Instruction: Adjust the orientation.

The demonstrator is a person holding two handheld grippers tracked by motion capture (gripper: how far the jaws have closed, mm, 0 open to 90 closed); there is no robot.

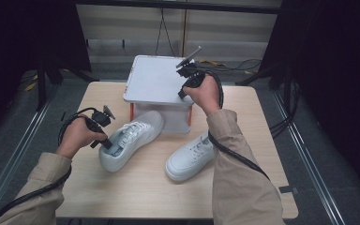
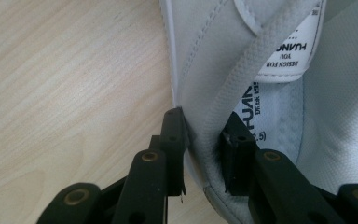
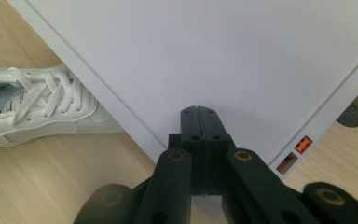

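Observation:
Two white sneakers lie on the wooden table [image 1: 145, 197]. The left sneaker [image 1: 133, 133] points its toe under a white stand [image 1: 154, 79]. My left gripper [image 1: 107, 144] is shut on its heel collar: in the left gripper view one jaw is outside the padded wall [image 2: 214, 93] and the other inside, gripper [image 2: 204, 140]. The right sneaker [image 1: 190, 157] lies loose at the centre. My right gripper [image 1: 182, 93] hovers at the stand's front right edge, shut and holding nothing; in the right gripper view the gripper [image 3: 199, 112] hangs over the flat white top [image 3: 191, 46].
The stand has orange legs [image 1: 190, 117] and orange fittings [image 3: 303, 144] at its corner. The left sneaker's laces [image 3: 42, 100] show beside the stand's edge. Cables trail from both grippers along the sleeves. Dark floor and metal rails [image 1: 304, 154] flank the table.

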